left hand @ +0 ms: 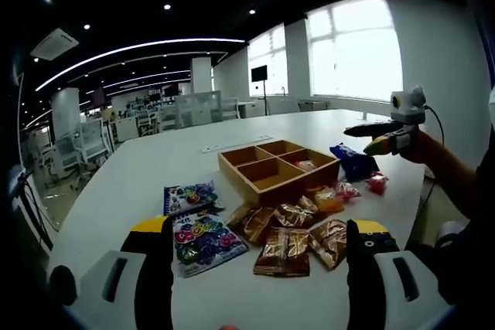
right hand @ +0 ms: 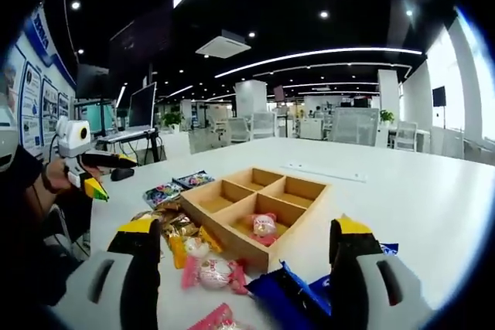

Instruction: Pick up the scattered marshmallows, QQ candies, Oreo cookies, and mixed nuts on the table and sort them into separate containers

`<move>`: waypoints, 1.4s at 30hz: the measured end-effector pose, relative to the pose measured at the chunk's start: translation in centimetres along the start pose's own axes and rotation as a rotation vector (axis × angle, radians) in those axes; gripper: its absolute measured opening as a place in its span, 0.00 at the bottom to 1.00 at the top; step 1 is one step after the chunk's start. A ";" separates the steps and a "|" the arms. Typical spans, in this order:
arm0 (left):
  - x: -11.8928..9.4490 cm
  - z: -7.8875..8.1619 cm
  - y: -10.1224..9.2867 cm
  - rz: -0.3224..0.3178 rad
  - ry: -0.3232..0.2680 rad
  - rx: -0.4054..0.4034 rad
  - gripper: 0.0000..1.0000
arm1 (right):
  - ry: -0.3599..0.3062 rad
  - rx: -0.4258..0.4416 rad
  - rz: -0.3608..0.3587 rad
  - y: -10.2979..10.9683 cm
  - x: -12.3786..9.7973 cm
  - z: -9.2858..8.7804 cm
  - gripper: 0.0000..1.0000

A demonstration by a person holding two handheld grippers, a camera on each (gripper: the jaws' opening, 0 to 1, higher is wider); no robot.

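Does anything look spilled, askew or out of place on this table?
Nothing spilled or damaged. Snack packets lie loose beside the wooden tray, as the task expects. One pink packet already sits in a tray compartment; the other visible compartments look empty.

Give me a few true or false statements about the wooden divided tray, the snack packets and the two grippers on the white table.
1. The wooden four-compartment tray holds one pink-and-white packet. True.
2. The gold-brown foil packets lie inside the tray. False: they lie on the white table beside it.
3. The left gripper holds a packet. False: its jaws are open with nothing between them.
4. The right gripper is open. True.
5. The dark blue packet lies on the table outside the tray. True.
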State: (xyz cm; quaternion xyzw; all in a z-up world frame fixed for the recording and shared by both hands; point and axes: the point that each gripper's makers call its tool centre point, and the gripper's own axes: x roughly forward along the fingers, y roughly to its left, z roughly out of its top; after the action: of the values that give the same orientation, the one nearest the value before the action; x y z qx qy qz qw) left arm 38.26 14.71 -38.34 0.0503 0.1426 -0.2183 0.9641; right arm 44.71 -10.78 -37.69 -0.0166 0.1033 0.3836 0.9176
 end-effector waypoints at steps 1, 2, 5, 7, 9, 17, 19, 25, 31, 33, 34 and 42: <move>0.0 0.0 0.0 0.001 0.000 0.001 0.96 | 0.000 0.003 -0.001 -0.1 -0.2 -0.1 0.86; 0.0 0.1 0.0 0.000 -0.003 0.002 0.96 | -0.001 0.006 -0.002 -0.1 -0.5 -0.2 0.86; 0.0 0.2 0.0 0.001 -0.005 0.003 0.96 | 0.000 0.011 -0.010 -0.3 -1.2 -0.4 0.86; 0.1 0.2 0.1 0.001 -0.002 0.006 0.96 | -0.004 0.011 -0.016 -0.4 -1.8 -0.4 0.85; 0.1 0.2 0.1 0.001 -0.002 0.007 0.97 | -0.004 0.015 -0.019 -0.4 -2.2 -0.5 0.85; 0.3 0.5 0.0 -0.011 -0.004 0.014 0.96 | 0.010 0.028 -0.046 -1.3 -3.8 -1.2 0.85; 0.3 0.6 0.1 -0.009 -0.006 0.014 0.96 | 0.008 0.030 -0.054 -1.4 -4.2 -1.2 0.85; 0.3 0.5 0.2 -0.008 -0.002 0.017 0.96 | 0.012 0.022 -0.076 -1.9 -5.0 -1.1 0.84; 0.3 0.3 0.4 -0.001 0.001 0.016 0.96 | 0.007 0.014 -0.080 -1.7 -5.2 -0.8 0.84; 0.3 0.2 0.5 0.005 0.007 0.019 0.96 | 0.008 0.012 -0.074 -1.5 -5.2 -0.8 0.84; 0.3 0.2 0.5 0.005 0.007 0.020 0.96 | 0.009 0.010 -0.073 -1.4 -5.2 -0.8 0.84; 0.2 0.3 0.9 0.017 0.005 0.020 0.96 | 0.010 -0.003 -0.074 -1.2 -5.4 -0.8 0.84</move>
State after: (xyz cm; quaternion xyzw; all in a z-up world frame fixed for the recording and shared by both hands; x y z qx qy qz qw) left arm 38.92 15.35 -38.13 0.0614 0.1424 -0.2115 0.9650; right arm 41.73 -15.49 -37.39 -0.0237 0.1068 0.3496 0.9305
